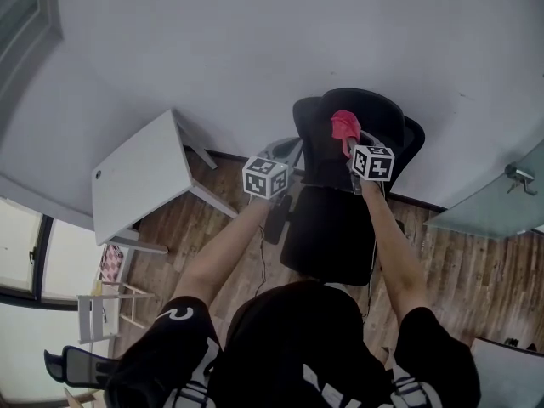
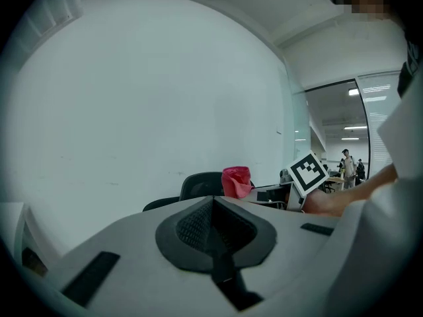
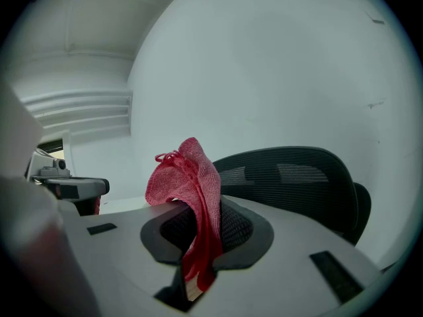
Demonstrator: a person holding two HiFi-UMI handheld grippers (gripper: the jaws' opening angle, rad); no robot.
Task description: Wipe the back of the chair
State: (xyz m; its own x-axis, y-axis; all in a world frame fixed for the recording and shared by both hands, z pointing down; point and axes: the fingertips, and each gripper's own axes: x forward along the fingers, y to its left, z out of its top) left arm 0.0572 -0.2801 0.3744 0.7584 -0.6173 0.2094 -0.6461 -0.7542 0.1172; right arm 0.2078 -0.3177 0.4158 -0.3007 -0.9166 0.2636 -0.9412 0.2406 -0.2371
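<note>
A black mesh office chair stands against the white wall, its back (image 1: 374, 121) facing me and its seat (image 1: 331, 228) below. My right gripper (image 1: 350, 145) is shut on a bunched red cloth (image 1: 343, 127), held just in front of the upper chair back. In the right gripper view the cloth (image 3: 188, 177) rises out of the closed jaws, with the chair back (image 3: 297, 177) close behind it. My left gripper (image 1: 285, 153) hovers left of the chair, shut with nothing in it. In the left gripper view the chair back (image 2: 198, 185) and the cloth (image 2: 236, 180) lie ahead.
A white table (image 1: 140, 177) stands to the left on the wooden floor. A small white rack (image 1: 106, 308) and another dark chair (image 1: 76, 365) sit lower left. A glass door (image 1: 501, 202) is at the right. A person (image 2: 348, 164) stands far off.
</note>
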